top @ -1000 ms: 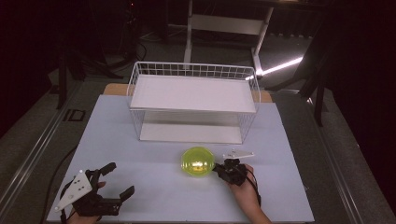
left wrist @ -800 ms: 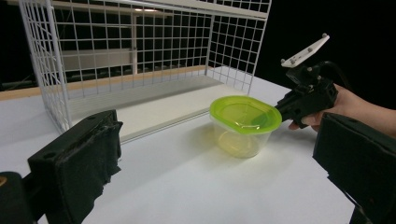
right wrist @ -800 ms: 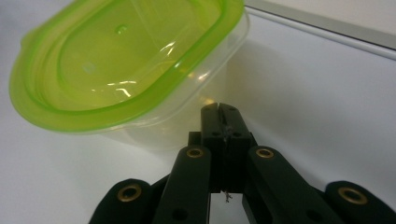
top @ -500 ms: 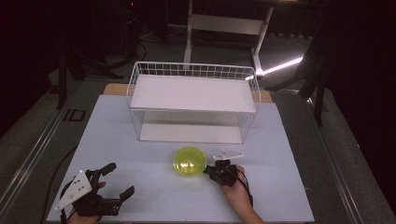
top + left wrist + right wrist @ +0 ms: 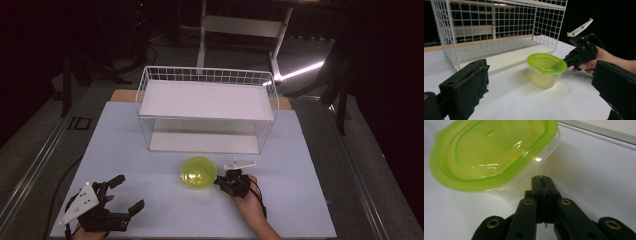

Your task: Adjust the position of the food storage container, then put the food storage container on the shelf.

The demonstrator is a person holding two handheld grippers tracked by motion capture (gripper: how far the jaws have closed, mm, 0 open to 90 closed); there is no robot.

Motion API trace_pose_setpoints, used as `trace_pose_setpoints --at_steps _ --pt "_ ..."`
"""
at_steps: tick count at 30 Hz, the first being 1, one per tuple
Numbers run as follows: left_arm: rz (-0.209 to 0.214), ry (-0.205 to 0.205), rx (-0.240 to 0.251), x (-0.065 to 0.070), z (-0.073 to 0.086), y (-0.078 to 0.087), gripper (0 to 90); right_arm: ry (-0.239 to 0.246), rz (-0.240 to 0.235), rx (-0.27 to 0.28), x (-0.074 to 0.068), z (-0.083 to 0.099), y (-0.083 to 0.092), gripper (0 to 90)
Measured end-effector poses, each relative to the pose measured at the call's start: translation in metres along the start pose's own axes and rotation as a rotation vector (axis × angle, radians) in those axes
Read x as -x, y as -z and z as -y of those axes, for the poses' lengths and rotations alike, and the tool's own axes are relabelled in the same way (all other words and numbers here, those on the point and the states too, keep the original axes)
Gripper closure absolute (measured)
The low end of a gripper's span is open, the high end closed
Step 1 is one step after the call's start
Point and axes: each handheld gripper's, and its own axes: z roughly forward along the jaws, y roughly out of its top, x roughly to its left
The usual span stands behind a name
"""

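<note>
The right hand-held gripper [image 5: 541, 178], jaws pressed together and holding nothing, nudges the lidded green container [image 5: 199, 172] on the counter [image 5: 300, 150] before the wire basket [image 5: 207, 107], likely pushing next; the left hand-held gripper [image 5: 122, 192] rests wide open.

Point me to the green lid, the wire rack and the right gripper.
green lid [image 5: 546, 63], left gripper view, lid centre
wire rack [image 5: 206, 100], high view, upper shelf
right gripper [image 5: 543, 180], right gripper view, closed jaw tips

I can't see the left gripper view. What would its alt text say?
A clear tub with a lime-green lid sits on a white table; the far hand-held gripper reaches its rim, jaws together. Behind stands a white wire rack; two open black jaws frame the view.
</note>
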Motion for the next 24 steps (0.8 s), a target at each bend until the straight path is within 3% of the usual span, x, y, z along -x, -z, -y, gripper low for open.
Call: trace_pose_setpoints --at_steps 5,9,13,15,18,24 --pt "0.008 -0.004 -0.007 0.000 0.000 -0.001 1.7 0.030 0.012 0.009 0.001 0.003 0.012 80.5" --pt "0.030 -0.029 -0.028 -0.001 0.004 -0.006 1.7 0.080 0.014 0.042 -0.003 0.005 0.036 67.5" --pt "0.050 -0.061 -0.037 0.002 0.004 -0.011 3.5 0.080 0.022 0.079 -0.003 0.004 0.054 48.7" --pt "0.069 -0.057 -0.040 0.004 0.003 -0.013 3.6 0.086 0.024 0.094 -0.004 0.003 0.061 37.2" --pt "0.115 -0.023 -0.119 0.009 -0.003 -0.017 3.1 0.094 -0.017 0.121 -0.008 0.003 0.070 19.5" --pt "0.170 0.001 -0.180 0.019 -0.011 -0.025 2.1 0.133 -0.050 0.170 -0.021 0.003 0.083 14.2"
